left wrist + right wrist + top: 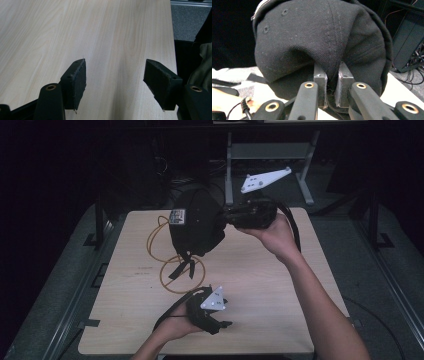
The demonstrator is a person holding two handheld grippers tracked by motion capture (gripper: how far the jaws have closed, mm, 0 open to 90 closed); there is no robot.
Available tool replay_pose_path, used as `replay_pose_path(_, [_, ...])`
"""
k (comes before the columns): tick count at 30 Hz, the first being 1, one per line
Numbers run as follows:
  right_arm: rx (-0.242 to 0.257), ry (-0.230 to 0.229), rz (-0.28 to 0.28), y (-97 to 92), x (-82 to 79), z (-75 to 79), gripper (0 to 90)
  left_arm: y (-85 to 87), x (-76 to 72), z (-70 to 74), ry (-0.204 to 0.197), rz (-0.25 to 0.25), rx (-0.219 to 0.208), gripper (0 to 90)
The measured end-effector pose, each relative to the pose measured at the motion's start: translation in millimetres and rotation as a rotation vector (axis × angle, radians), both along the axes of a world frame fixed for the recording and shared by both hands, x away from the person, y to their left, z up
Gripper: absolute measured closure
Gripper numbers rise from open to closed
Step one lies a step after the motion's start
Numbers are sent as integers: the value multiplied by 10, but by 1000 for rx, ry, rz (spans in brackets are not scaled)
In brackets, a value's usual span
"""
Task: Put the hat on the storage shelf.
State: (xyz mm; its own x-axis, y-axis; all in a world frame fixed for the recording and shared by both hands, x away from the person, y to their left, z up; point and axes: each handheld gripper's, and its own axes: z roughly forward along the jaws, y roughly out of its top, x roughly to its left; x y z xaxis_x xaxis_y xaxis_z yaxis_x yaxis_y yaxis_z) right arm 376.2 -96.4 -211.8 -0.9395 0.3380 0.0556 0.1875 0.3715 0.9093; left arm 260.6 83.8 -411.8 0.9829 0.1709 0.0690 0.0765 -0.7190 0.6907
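At 12 o'clock of surface (260, 285), right claw (227, 215) holds black cap (196, 222) aloft, jaws pinched tight on fold of crown fabric, likely so cap hangs free for repositioning. Strap ends dangle over orange cable loop (159, 251). Left claw (226, 319) at 6 o'clock, jaws apart, nothing between, apparently waiting.
Right gripper view: pinch on seam, eyelets. Left gripper view: bare wood. High view: cap's label.

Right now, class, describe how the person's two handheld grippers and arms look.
Both the left gripper and right gripper are black, each topped by a pale grey three-cornered plate with a black cable trailing off. Brass-coloured rivets mark the jaw arms. The forearms are bare, no sleeves in sight.
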Motion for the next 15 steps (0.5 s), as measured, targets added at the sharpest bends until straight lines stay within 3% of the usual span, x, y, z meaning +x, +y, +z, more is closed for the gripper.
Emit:
replay_pose_path(10, [-44,6,33,390,139,81,811,-26,-10,-19,-15,-29,28,341])
replay_pose_path(15, [-57,9,36,543,210,133,814,-37,-15,-16,-14,-27,20,341])
